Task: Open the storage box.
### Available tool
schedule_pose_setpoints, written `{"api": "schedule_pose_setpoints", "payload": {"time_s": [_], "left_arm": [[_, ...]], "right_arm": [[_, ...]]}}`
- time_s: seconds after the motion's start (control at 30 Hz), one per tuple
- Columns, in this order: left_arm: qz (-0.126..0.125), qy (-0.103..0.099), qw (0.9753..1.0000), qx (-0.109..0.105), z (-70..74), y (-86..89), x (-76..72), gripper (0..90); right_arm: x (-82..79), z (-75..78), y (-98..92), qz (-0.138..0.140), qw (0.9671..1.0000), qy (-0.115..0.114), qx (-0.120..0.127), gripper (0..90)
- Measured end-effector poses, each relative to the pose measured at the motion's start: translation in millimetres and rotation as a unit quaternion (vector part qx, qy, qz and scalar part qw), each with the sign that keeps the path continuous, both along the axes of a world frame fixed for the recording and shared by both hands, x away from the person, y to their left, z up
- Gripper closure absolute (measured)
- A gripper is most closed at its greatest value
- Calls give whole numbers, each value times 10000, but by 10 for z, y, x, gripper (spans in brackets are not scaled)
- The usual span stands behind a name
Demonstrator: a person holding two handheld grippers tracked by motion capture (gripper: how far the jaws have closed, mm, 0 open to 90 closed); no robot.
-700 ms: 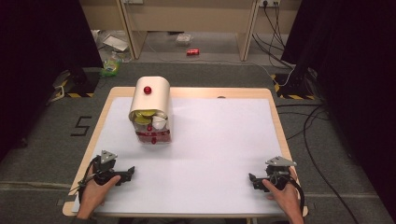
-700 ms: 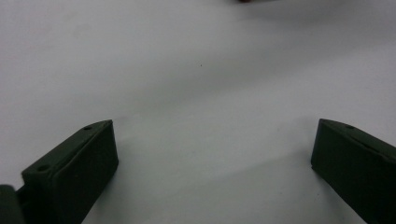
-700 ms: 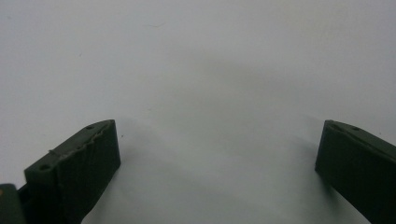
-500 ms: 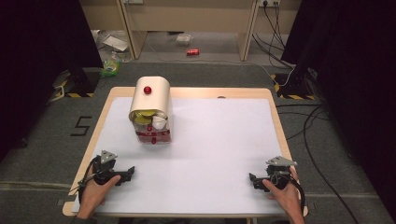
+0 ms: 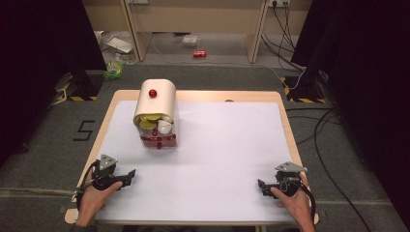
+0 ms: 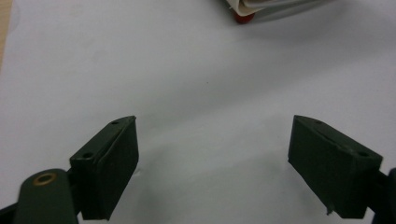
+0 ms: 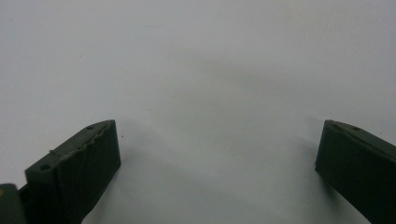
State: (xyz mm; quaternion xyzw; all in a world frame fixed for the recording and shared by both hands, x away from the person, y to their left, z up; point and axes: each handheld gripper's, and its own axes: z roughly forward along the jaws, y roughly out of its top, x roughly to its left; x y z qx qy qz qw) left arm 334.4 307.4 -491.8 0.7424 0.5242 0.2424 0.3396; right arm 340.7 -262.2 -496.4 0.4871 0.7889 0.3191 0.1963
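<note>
The cream container (image 5: 155, 104) is sitting toward the far left of the white table (image 5: 227, 145), lying on its side with its open mouth facing the person. A red knob (image 5: 153, 93) is showing on its rounded top. Yellow and white pieces are crowding the opening, and a clear tray with red trim (image 5: 158, 140) is sticking out at its front, touching the table. In the left gripper view, a red-tipped corner of that tray (image 6: 244, 17) is peeking in at the top edge.

Nearer the person, the left gripper (image 5: 129, 173) is resting low at the near left corner of the table, a hand (image 5: 94, 199) wrapped around it, well apart from the container. Its 2 jaws are standing wide apart with nothing but bare white surface between them. Across the table, the right gripper (image 5: 261, 185) is sitting at the near right corner in the other hand (image 5: 294, 200), pointing inward. Its 2 jaws are also spread wide, gripping nothing, with plain white table between them.

Beyond the table, a red can (image 5: 199, 54) is lying on the grey floor.
</note>
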Motion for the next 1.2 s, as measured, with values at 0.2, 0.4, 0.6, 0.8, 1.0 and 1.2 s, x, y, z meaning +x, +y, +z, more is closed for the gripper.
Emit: {"api": "schedule_pose_setpoints", "payload": {"time_s": [0.2, 0.4, 0.6, 0.8, 1.0, 1.2], "left_arm": [[-164, -274, 9991, -276, 183, -59, -45, 150], [-338, -513, 9969, -500, 338, -163, -72, 155], [-630, -768, 9933, -597, 493, -270, -65, 182], [-787, -973, 9900, -644, 657, -364, -67, 201], [-887, -1098, 9881, -606, 797, -451, -30, 235], [-1001, -1267, 9849, -631, 940, -549, 2, 311]], "right_arm": [[1, -1, 1, 11, 10000, -2, -15, 3], [0, -2, 2, 0, 10000, -8, -2, 3], [0, -2, 2, 0, 10000, -9, -2, 3], [0, -2, 1, -2, 10000, -6, 0, 3], [0, -3, 1, 1, 10000, -7, -1, 3], [0, -3, 2, 2, 10000, -8, -3, 3]]}}
